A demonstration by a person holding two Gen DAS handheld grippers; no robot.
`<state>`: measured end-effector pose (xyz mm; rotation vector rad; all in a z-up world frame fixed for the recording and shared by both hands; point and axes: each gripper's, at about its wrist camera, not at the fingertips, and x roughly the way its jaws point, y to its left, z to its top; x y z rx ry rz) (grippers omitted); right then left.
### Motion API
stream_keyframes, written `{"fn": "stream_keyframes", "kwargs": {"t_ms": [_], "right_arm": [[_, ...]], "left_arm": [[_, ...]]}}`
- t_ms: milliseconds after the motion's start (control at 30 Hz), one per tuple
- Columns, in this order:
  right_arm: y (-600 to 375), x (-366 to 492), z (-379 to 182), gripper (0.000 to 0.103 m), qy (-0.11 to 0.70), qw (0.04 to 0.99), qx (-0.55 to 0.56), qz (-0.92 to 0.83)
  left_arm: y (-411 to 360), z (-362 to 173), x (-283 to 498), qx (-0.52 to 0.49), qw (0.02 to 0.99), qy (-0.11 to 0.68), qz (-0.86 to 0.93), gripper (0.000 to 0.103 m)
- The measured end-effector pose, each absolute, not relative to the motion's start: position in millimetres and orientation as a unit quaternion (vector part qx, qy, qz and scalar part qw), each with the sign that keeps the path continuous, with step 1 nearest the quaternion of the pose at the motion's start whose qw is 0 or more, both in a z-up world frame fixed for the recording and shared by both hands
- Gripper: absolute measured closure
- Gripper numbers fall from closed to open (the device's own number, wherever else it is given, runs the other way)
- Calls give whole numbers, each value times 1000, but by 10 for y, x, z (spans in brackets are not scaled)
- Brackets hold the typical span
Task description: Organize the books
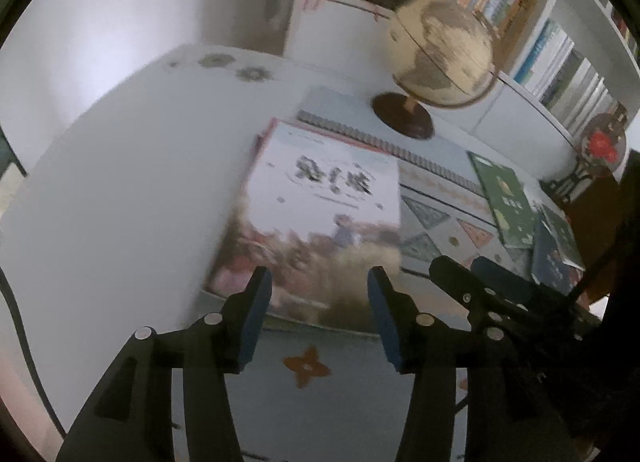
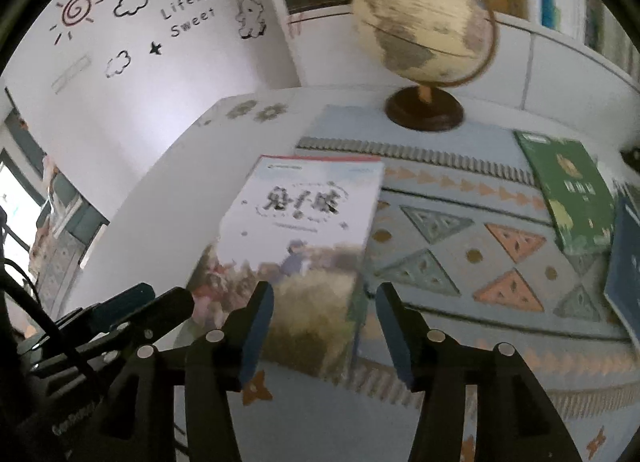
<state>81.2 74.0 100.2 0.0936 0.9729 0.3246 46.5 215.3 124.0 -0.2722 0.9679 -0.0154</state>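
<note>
Book (image 2: pixel 304 238): white cover showing black characters, fading into brown and pink illustration, red top edge. 
Second book (image 2: pixel 572 193): green cover carrying pale markings. 
Third book (image 2: pixel 624 262): dark blue. 
Tablecloth (image 2: pixel 460 246): pale blue, displaying orange and grey-green triangles, orange star shapes. 
Globe (image 2: pixel 424 21): cream with grey-brown landmasses, sitting on dark brown base. 
Gripper pads (image 2: pixel 256 326): blue on black fingers.

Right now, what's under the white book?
The white book lies on the patterned cloth, near the table's left edge. Whatever sits directly beneath the book is covered, so it cannot be seen.
</note>
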Motion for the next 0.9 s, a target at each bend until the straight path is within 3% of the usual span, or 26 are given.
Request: {"fn": "stream_keyframes", "kwargs": {"t_ms": [167, 333, 433, 900], "right_arm": [[139, 647, 857, 47, 486, 860, 101, 119], [-536, 331, 788, 29, 479, 864, 135, 74], [-932, 132, 785, 27, 473, 866, 155, 44], [-2548, -192, 792, 26, 414, 875, 237, -87]], "left_arm": [[1768, 1098, 502, -147, 859, 487, -56, 49], [1125, 1058, 503, -96, 859, 486, -129, 37], [765, 1020, 535, -73, 850, 494, -167, 32], [-965, 764, 722, 18, 799, 522, -297, 32]]}}
